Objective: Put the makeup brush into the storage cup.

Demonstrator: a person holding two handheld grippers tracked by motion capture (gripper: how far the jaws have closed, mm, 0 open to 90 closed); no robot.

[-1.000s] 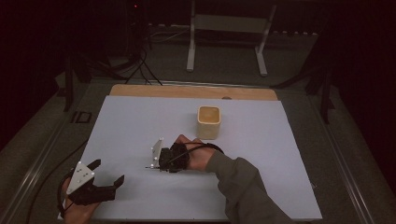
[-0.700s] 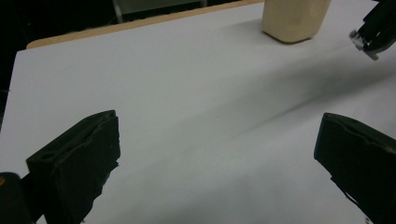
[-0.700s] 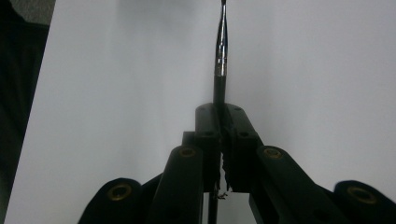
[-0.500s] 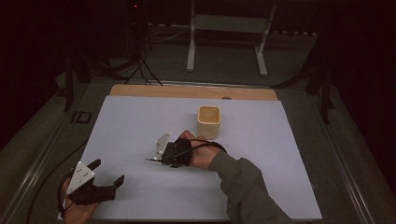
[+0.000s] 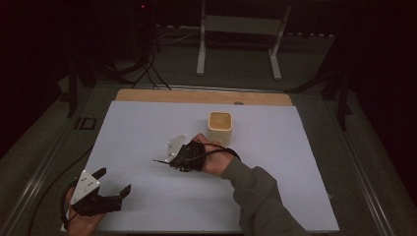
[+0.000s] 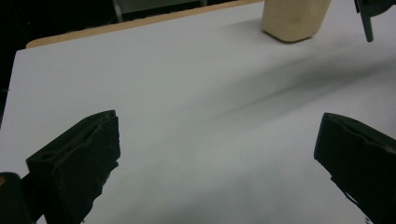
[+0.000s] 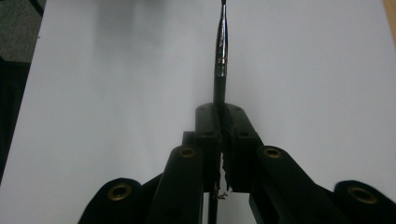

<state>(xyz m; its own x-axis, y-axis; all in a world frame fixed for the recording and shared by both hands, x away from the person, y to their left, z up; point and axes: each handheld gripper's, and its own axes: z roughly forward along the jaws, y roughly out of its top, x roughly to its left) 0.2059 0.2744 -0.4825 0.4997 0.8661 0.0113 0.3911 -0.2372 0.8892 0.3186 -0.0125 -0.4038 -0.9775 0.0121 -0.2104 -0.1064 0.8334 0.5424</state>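
My right gripper (image 5: 171,161) hovers over the middle of the white sheet, pointing left, shut on a slim dark stick (image 5: 160,161) with a metal band. In the right gripper view the stick (image 7: 221,56) juts straight ahead from the closed jaws (image 7: 219,113). A cream cup (image 5: 220,127) stands just behind the right hand, empty as far as I can see. My left gripper (image 5: 114,181) rests near the sheet's front left corner, open, with nothing between its jaws (image 6: 219,154). The cup (image 6: 294,18) stands far ahead in the left gripper view.
The white sheet (image 5: 147,123) covers a wooden board (image 5: 196,96) on a grey table. A metal stand (image 5: 236,29) and cables (image 5: 147,69) sit beyond the far edge. A cable trails left from the left gripper.
The right hand has drifted slightly right and back toward the cup, still shut on the stick. The left gripper has stayed put.
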